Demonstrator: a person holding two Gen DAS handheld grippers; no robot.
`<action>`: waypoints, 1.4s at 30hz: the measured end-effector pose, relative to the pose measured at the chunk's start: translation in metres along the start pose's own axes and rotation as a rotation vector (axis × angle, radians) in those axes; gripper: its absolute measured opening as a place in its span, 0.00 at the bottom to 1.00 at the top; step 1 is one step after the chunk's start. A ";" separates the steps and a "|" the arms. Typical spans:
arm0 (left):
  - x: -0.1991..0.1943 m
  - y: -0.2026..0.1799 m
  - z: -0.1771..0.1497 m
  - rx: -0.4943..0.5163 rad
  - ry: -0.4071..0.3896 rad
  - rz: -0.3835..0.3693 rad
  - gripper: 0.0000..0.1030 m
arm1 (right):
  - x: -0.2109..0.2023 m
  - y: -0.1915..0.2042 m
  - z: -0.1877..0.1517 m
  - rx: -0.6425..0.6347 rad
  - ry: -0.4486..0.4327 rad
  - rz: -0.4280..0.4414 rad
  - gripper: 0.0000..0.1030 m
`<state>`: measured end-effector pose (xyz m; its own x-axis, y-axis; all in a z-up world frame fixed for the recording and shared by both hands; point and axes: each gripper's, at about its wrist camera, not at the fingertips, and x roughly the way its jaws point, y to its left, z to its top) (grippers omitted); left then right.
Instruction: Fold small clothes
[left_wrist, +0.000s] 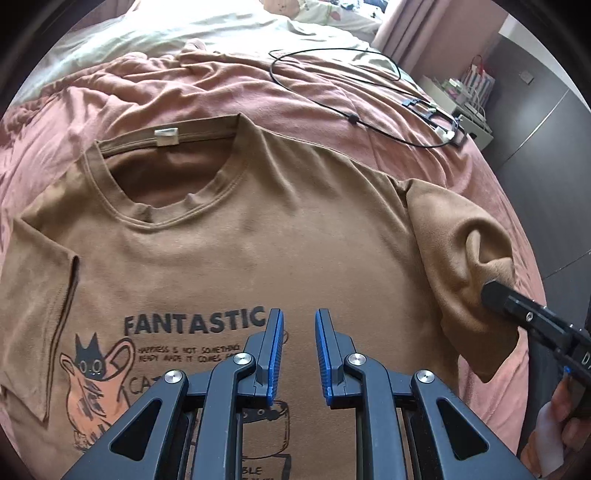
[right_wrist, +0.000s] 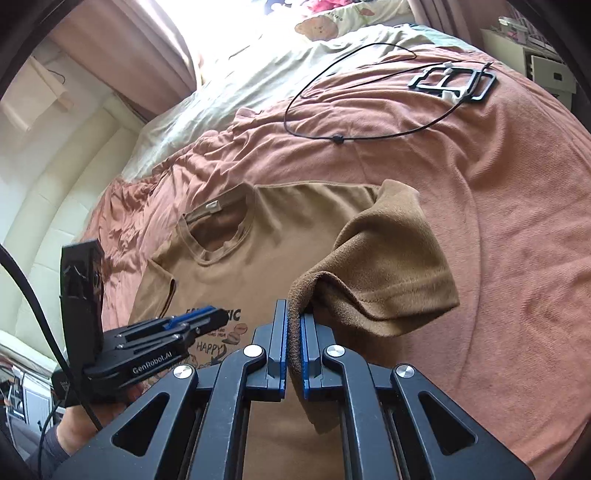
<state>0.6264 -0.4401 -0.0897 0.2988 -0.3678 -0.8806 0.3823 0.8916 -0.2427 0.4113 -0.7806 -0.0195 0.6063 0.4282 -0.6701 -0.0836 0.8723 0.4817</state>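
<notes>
We pinch the brown T-shirt's (right_wrist: 236, 266) right sleeve (right_wrist: 384, 266) in our right gripper (right_wrist: 294, 332) to fold it inward (1 fold); our left gripper (left_wrist: 299, 354) hovers open, empty.

pink bedspread (right_wrist: 498, 221), black cable (right_wrist: 369, 136), cream pillow (left_wrist: 184, 33)

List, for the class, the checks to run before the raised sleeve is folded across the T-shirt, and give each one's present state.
1. Right hand-held gripper is shut on the sleeve: ok.
2. Sleeve is lifted off the bedspread: ok.
3. Left hand-held gripper is open and holds nothing, above the T-shirt print: ok.
4. T-shirt body lies flat, print up: ok.
5. The other sleeve lies flat: ok.
6. Cable lies clear of the T-shirt: ok.
7. Bottom hem is straight: cannot tell, out of view.
</notes>
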 end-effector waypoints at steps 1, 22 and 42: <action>-0.002 0.002 0.000 -0.004 -0.001 0.002 0.18 | 0.006 0.004 0.000 -0.009 0.024 0.005 0.03; -0.008 -0.037 0.004 0.104 -0.030 -0.074 0.22 | -0.024 -0.069 -0.025 0.166 -0.051 0.009 0.58; 0.041 -0.044 -0.039 0.132 0.114 -0.103 0.22 | 0.022 -0.058 -0.004 0.141 0.071 -0.037 0.03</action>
<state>0.5879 -0.4842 -0.1311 0.1542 -0.4160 -0.8962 0.5188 0.8060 -0.2848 0.4259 -0.8207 -0.0643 0.5492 0.4160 -0.7248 0.0528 0.8483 0.5269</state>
